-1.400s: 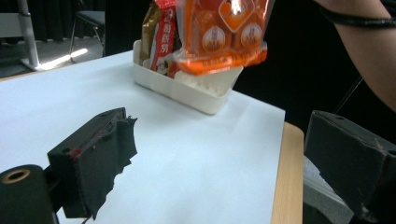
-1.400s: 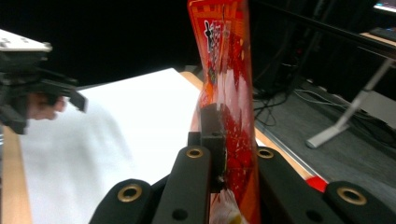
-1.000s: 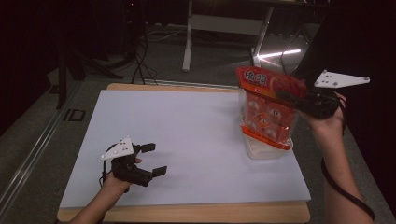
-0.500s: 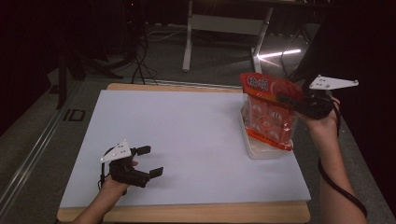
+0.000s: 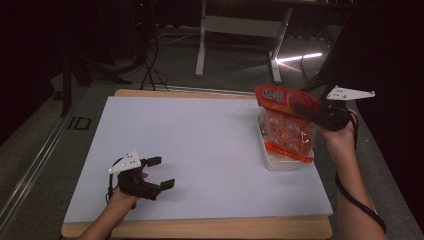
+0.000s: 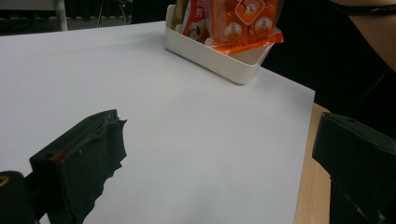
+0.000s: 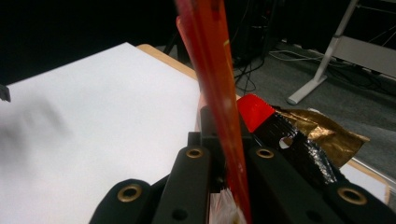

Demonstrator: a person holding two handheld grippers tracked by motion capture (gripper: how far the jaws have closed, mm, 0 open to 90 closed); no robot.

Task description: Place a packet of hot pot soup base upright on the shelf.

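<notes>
High view, right side of the frame: red snack bag (image 5: pixel 287 125) held upright, top edge pinched flat between the jaws of the right gripper (image 5: pixel 306 109). Bottom of the bag down inside a white tray (image 5: pixel 270 159), right side of the white sheet (image 5: pixel 200 145) over the wooden table (image 5: pixel 200 227). Grey three-cornered plate on top of that gripper, hand underneath, forearm down to the lower right corner.

Lower left of the same view: left gripper (image 5: pixel 161 172) low over the sheet, jaws wide apart, nothing between them, well apart from the tray.

Left gripper view: two black jaws at the bottom corners, bare white sheet in the gap. Tray (image 6: pixel 210 51) near the top middle, bag (image 6: pixel 240 23) standing in it, orange bottom edge poking over the rim.

Right gripper view: jaws shut tight on the thin red edge of the bag (image 7: pixel 212 70), up the middle of the frame. Gold wrapper (image 7: pixel 327 133) at the right, behind the jaws.
</notes>
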